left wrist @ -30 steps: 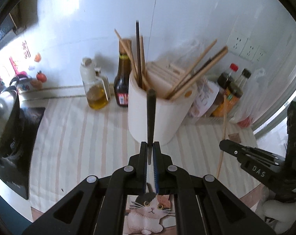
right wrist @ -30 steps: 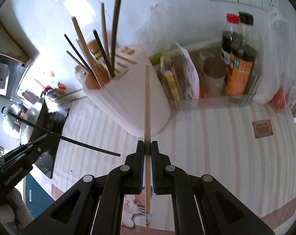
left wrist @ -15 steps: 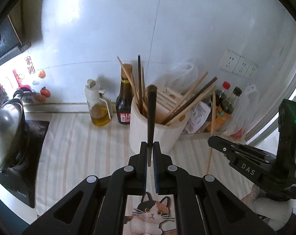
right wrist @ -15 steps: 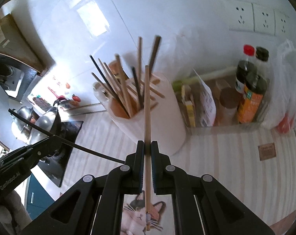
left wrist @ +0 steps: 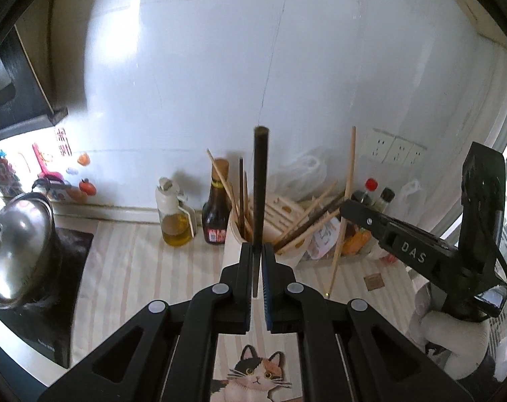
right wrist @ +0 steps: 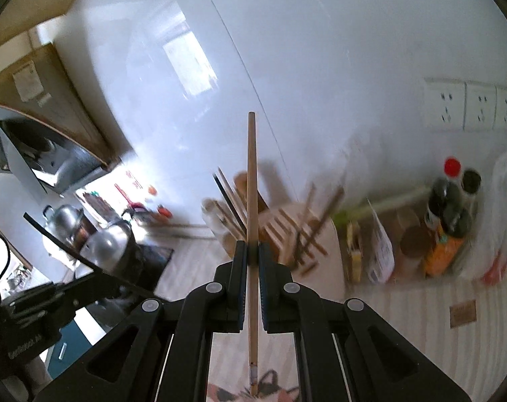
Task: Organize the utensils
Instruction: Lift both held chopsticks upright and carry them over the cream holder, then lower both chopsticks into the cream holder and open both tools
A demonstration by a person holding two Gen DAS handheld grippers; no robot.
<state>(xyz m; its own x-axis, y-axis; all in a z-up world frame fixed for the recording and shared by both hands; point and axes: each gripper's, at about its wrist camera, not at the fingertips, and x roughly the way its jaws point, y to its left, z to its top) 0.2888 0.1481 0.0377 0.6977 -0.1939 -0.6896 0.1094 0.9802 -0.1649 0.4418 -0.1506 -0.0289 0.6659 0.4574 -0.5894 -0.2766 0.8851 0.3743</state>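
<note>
Nearest, left wrist view: left gripper (left wrist: 257, 251), jaws clamped on a dark chopstick (left wrist: 260, 187) standing upright out of the tips. Below the fingers, a cat picture (left wrist: 253, 375) on the striped counter (left wrist: 126, 268).

Just beyond the tips: white holder (left wrist: 231, 251), filled with chopsticks (left wrist: 307, 224) leaning to both sides, a slotted insert at its middle. Held dark chopstick above and in front of the holder, not in it.

At right of the same view: right gripper (left wrist: 347, 206), seen side-on, clamped on a pale chopstick (left wrist: 349, 174) crossing steeply from near the counter up past the holder's rim. Beneath it, a white glove (left wrist: 454, 345) on the handle.

Left of the holder: sauce bottle (left wrist: 216, 214), then oil bottle (left wrist: 174, 217). Far left: steel pot (left wrist: 15, 248) on a black hob (left wrist: 52, 301). Behind the holder: plastic bag (left wrist: 300, 174), two capped bottles (left wrist: 375, 194), wall sockets (left wrist: 394, 149), white tiled wall.

Right wrist view, blurred by motion: right gripper (right wrist: 252, 251) closed on the pale chopstick (right wrist: 251, 201), which passes between the fingers, lower end over the cat picture (right wrist: 253, 390), upper end against the wall. Holder (right wrist: 307, 244) beyond and right of the tips. Left gripper (right wrist: 96, 269) at lower left with the dark chopstick (right wrist: 59, 238) slanting upward.
</note>
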